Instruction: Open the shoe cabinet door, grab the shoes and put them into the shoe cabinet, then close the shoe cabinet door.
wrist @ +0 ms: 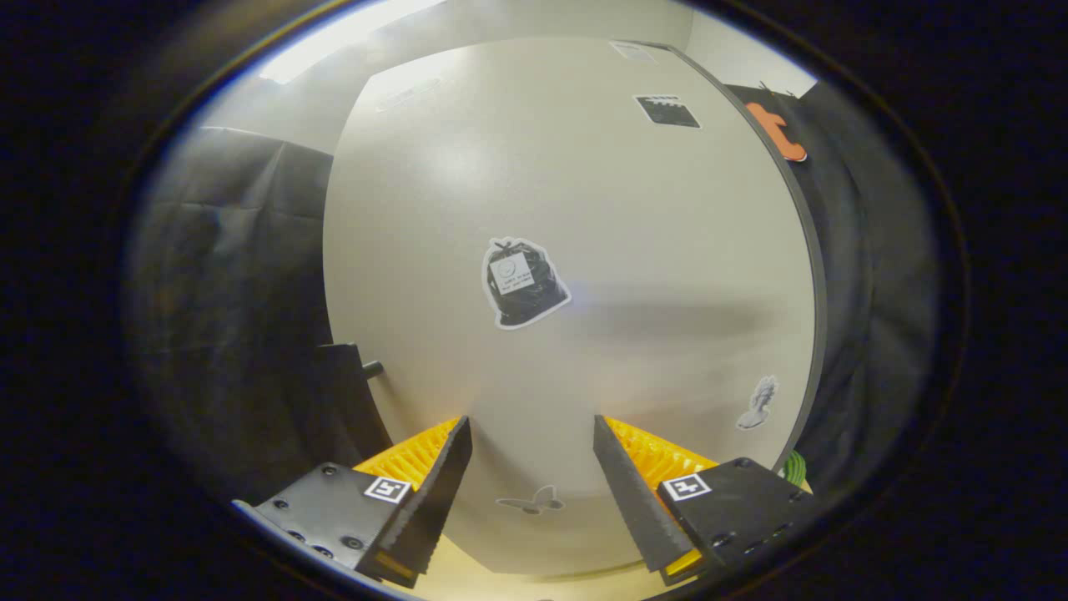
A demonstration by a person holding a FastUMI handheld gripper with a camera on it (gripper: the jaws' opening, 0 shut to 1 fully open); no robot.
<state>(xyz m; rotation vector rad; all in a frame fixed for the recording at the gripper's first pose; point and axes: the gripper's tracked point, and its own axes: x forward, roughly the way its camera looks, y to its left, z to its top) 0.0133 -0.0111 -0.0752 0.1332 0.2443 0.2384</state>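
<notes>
Pale wood-tone floor strip [467,576] is showing nearest, right under the fingers. Gripper [532,467] is sitting wide open, nothing between its fingers, both of them pointing at the cabinet front and stopping just short of it (contact: cannot tell).

Shoe cabinet door [567,209] is filling the space straight ahead: flat, off-white, matte, looking closed, with a dark edge running down its right side. Butterfly sticker [531,502] is sitting low on the door, between the fingers. Small grey figure sticker [758,403] is sitting low right, beyond the right finger. Black bag sticker [522,282] is sitting mid-door. Dark square sticker [667,111] is sitting up high toward the right.

Dark knob [371,368] is sticking out at the door's left edge, just beyond the left finger. Black cloth [225,275] is hanging on both sides of the cabinet. Something green [795,467] is peeking out low right, by the door's bottom corner (too little visible to identify).
</notes>
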